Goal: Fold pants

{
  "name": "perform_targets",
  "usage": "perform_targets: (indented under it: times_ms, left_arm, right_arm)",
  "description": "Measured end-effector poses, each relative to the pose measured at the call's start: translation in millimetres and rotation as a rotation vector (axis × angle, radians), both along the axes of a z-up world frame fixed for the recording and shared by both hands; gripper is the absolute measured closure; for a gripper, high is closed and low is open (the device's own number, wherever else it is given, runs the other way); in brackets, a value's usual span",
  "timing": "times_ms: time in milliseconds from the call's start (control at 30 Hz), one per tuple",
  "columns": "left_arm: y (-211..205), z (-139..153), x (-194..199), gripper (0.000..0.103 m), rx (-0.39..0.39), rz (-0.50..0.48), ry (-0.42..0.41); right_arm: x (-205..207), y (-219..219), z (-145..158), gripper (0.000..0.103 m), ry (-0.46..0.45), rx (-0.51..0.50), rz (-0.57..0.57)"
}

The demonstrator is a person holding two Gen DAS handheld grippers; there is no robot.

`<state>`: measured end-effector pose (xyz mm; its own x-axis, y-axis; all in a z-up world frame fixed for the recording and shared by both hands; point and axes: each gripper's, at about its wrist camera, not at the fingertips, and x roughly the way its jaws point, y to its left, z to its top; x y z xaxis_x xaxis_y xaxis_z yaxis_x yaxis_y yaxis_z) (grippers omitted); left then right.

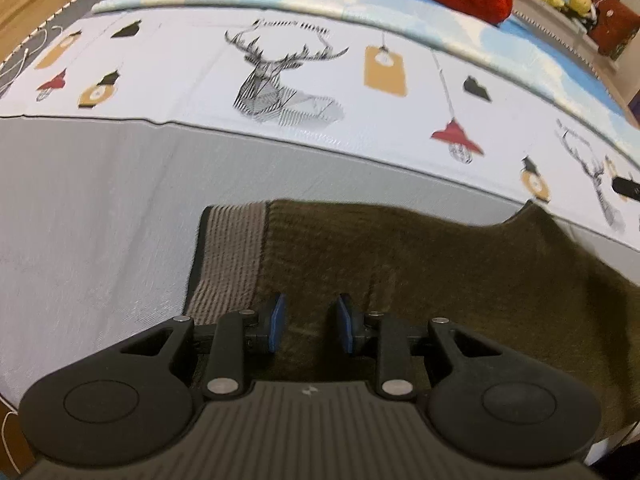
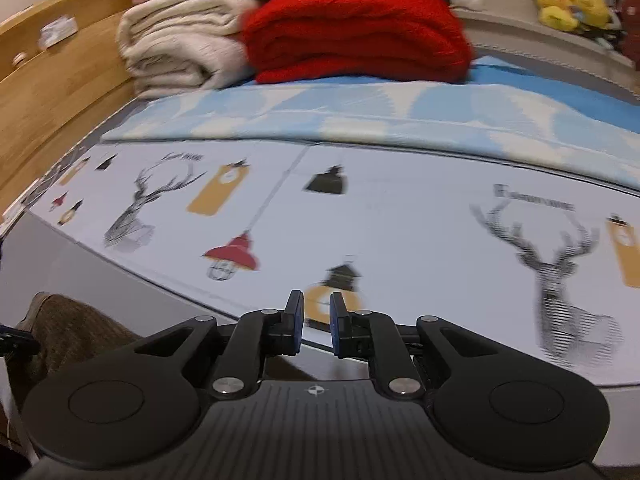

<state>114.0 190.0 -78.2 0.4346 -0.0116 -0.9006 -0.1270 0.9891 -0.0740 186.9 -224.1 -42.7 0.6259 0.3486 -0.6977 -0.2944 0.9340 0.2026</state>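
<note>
Bed: we see a grey sheet (image 1: 100, 208) along the near edge, then a white deer-print mat (image 1: 280, 80), then a pale blue blanket (image 2: 360, 116).
Far edge: a folded red blanket (image 2: 360, 32) and cream blankets (image 2: 180, 40) are stacked by the wooden side rail (image 2: 60, 80).
Pants: our olive-brown pants (image 1: 440, 280) lie flat on the grey sheet at the near edge, ribbed waistband (image 1: 232, 248) to the left.
Left gripper (image 1: 308, 324): fingers apart over the pants, gripping nothing.
Right gripper (image 2: 316, 320): narrow gap, nothing held, over the mat's near edge.

Fuzzy olive knit pants (image 1: 440, 272) with ribbed cuff (image 1: 228, 256); smooth printed sheet (image 1: 200, 80).
</note>
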Motion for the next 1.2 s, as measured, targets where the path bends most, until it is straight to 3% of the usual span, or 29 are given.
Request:
perform_targets:
  times_ms: [167, 367, 533, 733, 900, 1033, 1100, 1200]
  left_arm:
    - [-19.2, 10.1, -0.2, 0.071, 0.012, -0.014, -0.059]
    - [-45.8, 14.9, -0.5, 0.069, 0.022, -0.063, -0.1]
    - [-61.8, 11.7, 1.7, 0.069, 0.01, -0.088, -0.101]
    - [-81.6, 9.4, 4.4, 0.069, -0.006, -0.15, -0.115]
    - [-101.0, 6.3, 9.1, 0.069, 0.001, -0.189, -0.11]
    - [-115.9, 4.1, 11.7, 0.069, 0.011, -0.212, -0.107]
    - [-122.1, 2.5, 12.3, 0.069, 0.018, -0.221, -0.103]
    - [-129.1, -0.1, 12.5, 0.069, 0.032, -0.232, -0.095]
  right_arm:
    - [-24.8, -60.7, 26.8, 0.089, -0.052, 0.054, -0.164]
    - [-83.0, -139.0, 61.9, 0.089, -0.153, 0.093, -0.389]
    - [-150.0, -211.2, 62.5, 0.088, -0.178, 0.117, -0.605]
    - [-244.4, -312.1, 31.2, 0.088, -0.131, 0.183, -0.948]
    - [-302.4, -373.2, -18.3, 0.088, 0.011, 0.18, -1.122]
    - [-336.1, -409.3, -41.9, 0.085, 0.047, 0.315, -1.273]
    - [-342.4, -420.8, -59.6, 0.072, 0.103, 0.367, -1.312]
    - [-341.0, -431.9, -84.8, 0.066, 0.172, 0.502, -1.314]
